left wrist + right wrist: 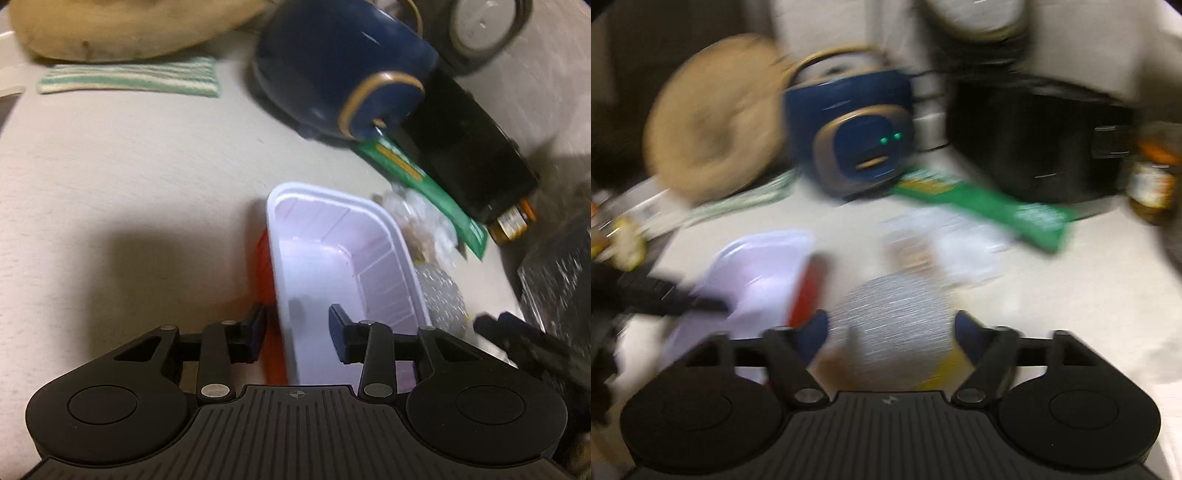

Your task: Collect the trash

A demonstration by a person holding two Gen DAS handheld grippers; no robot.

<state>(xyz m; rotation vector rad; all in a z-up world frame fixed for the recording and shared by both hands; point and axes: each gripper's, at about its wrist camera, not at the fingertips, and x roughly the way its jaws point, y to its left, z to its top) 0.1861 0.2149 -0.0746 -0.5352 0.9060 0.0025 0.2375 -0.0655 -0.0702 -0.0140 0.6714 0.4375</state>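
White foam tray (pixel 332 258) sits on the pale counter (pixel 129 184) in front of the blue appliance (pixel 332 66). It looks light, thin-walled and easy to crack, so the rim is prob. the place to pinch. Left gripper (pixel 297 332) straddles the tray's near wall, jaws apart, pads not pressing. Beside the tray lies a crinkly silver bag (pixel 897 321), soft and slippery by the look. Right gripper (pixel 890 332) hangs over it wide open, holding nothing, and should take it at a fold. Count: 1 tray, 1 silver bag, 1 clear wrapper (pixel 417 221), 1 green packet (pixel 428 184), 1 red piece (pixel 264 266) under the tray — blur hides anything smaller.
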